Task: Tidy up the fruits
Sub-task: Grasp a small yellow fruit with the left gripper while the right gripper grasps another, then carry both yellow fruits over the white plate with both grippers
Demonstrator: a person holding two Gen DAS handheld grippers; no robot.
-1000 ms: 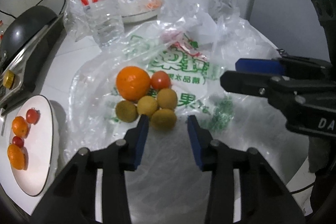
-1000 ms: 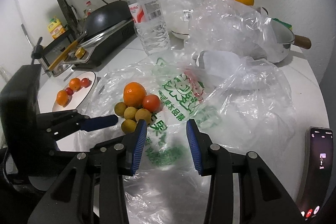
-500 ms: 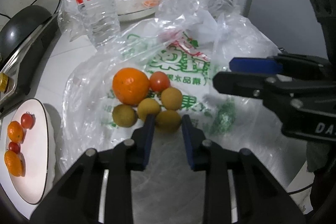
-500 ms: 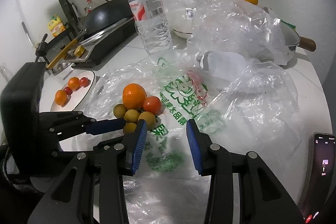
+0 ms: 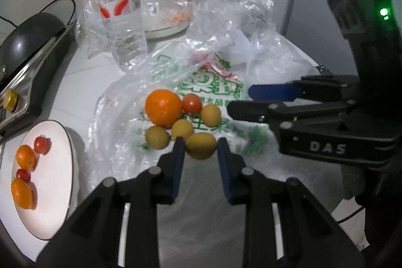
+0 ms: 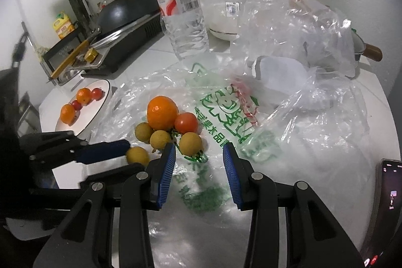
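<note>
The left gripper [image 5: 201, 146] clamps a yellow-brown fruit [image 5: 201, 148]; an orange [image 5: 163, 110] sits at its eleven o'clock.

Crumpled plastic bag [image 6: 296, 24] hides most of the pot [image 6: 361, 47] behind it.

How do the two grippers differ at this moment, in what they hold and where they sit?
The left gripper is shut on a small yellow-brown fruit; the right gripper holds nothing, its jaws apart over the plastic bag. The left gripper sits at the near edge of the fruit pile; the right gripper hangs beside the pile, touching no fruit. Both have blue pads and point down at the bag.
</note>
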